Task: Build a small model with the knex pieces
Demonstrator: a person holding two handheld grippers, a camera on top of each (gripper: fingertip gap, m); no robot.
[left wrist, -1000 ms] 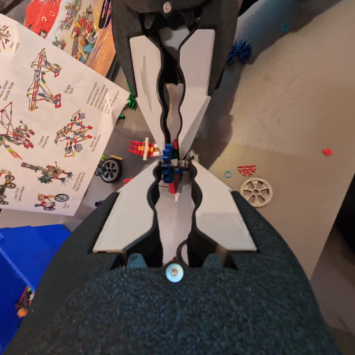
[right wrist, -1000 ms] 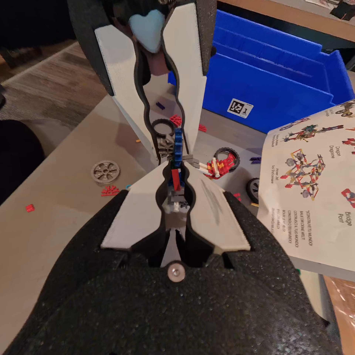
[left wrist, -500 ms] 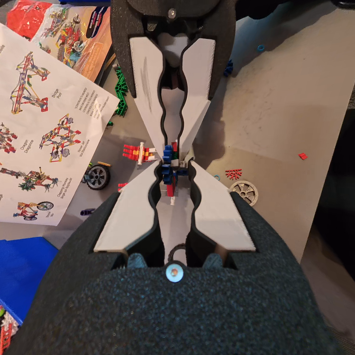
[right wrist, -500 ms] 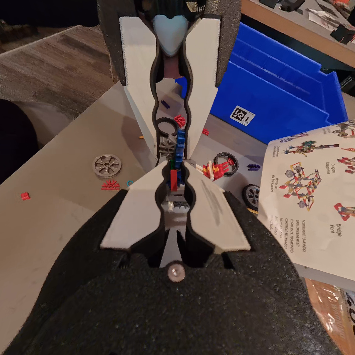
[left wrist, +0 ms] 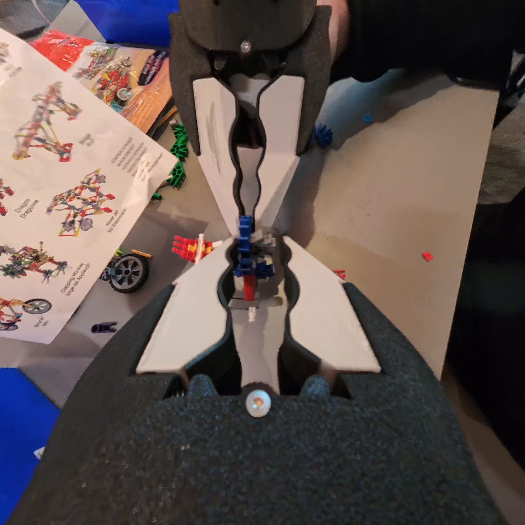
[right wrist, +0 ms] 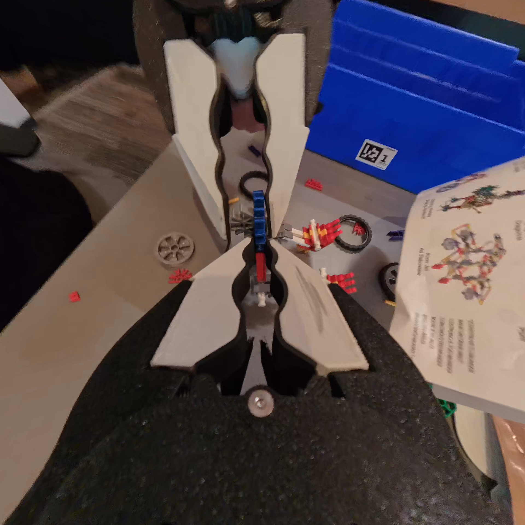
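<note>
- Two grippers meet tip to tip over the table, both closed on one small toy assembly held in the air between them.
- Left gripper: its fingers are drawn in around the near part of the piece, where a red rod, a grey connector and a white rod end sit in the gap between the pads. How firmly the pads bear on it I cannot tell.
- Right gripper: its fingers pinch the same piece from the far side, closing on the blue toothed connector.
- Handling, as a judgement: the assembly looks light, made of stiff plastic rods and snap connectors. The plastic is probably smooth and apt to twist between flat pads. The snap joints are its weak points, so sideways bending could pop them. A hold on the thicker connector hubs looks safer than one on the thin white rod.
- Around it on the table: a red and white bundle of rods just left of the fingertips, a black-tyred wheel farther left beside a printed instruction sheet, green connectors beyond, a grey spoked wheel, a loose black tyre, a blue bin.
</note>
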